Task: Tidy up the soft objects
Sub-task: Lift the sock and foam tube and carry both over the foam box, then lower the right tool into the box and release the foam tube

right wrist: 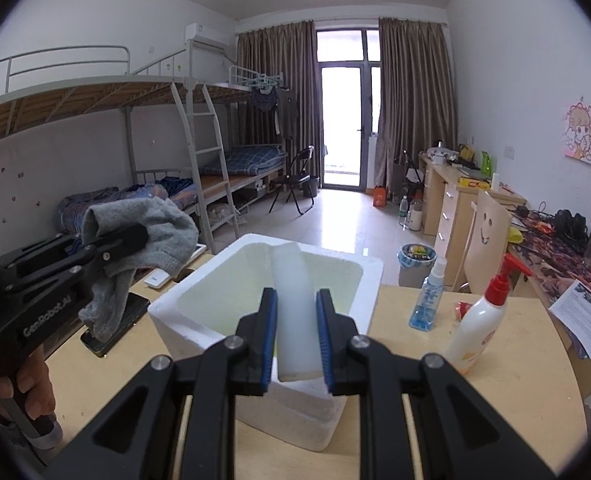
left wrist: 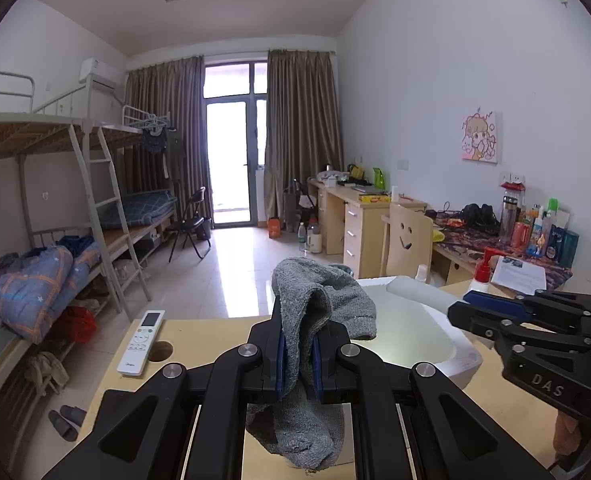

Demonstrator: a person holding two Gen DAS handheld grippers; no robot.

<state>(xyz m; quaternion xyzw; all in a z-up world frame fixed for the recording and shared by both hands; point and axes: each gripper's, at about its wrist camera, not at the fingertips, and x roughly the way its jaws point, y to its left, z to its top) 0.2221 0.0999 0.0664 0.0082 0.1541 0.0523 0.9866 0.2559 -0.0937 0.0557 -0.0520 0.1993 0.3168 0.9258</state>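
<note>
jaws on my left gripper (left wrist: pixel 298 354) are nearly closed, pinching a grey knitted sock (left wrist: pixel 323 300) that flops over the top and dangles crumpled below. my right gripper (right wrist: pixel 295 336) has its jaws at a narrow gap, clamped on a white foam roll (right wrist: pixel 293 312) that leans tilted into the white foam box (right wrist: pixel 191 320) on the counter (right wrist: pixel 495 400). beyond, a blue spray bottle (right wrist: pixel 427 300) and a red-capped pump bottle (right wrist: pixel 479 320) stand right of the box.
</note>
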